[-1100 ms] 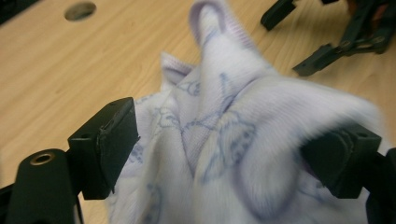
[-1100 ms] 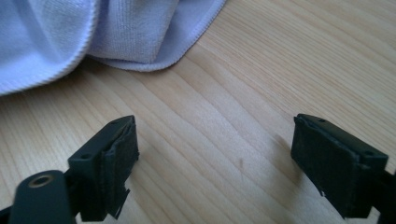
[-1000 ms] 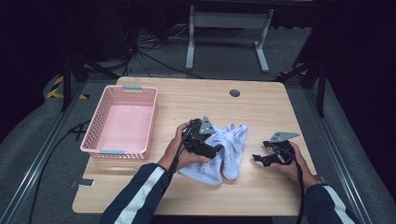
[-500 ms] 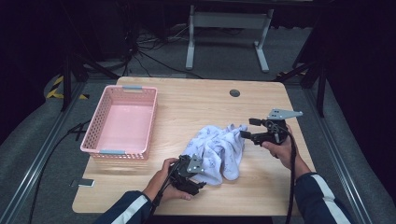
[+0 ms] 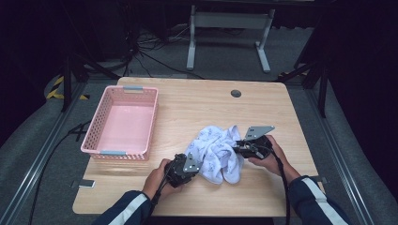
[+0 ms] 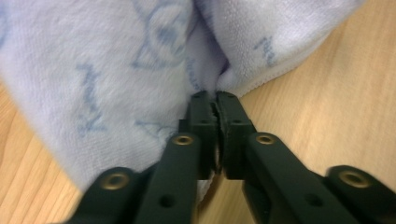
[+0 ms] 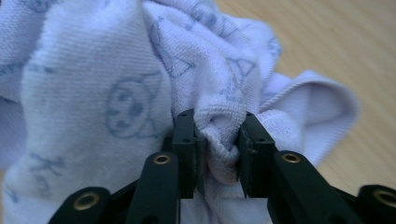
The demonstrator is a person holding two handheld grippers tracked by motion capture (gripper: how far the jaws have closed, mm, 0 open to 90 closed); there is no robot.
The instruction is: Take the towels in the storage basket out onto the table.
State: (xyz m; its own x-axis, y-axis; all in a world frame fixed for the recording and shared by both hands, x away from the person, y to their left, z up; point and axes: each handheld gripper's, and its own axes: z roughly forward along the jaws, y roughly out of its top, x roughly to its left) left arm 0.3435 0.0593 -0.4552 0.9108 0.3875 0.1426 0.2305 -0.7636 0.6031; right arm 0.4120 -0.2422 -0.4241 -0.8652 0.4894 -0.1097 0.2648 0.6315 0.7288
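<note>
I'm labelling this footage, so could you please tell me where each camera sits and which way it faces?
High view: above the person's side, facing forward and down on the table; forearms, hands show.
Left gripper view: along shut jaws pinching the towel edge.
Right gripper view: along jaws squeezing a towel fold.
All share the towel.

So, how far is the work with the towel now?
Done: both grips look taken. The left gripper is shut on the near edge of the towel, and the right gripper has just been closing on a thick fold at its far side. In hand: the towel is bunched on the table. Left, probably: spreading or folding it; the pink basket holds nothing.
</note>
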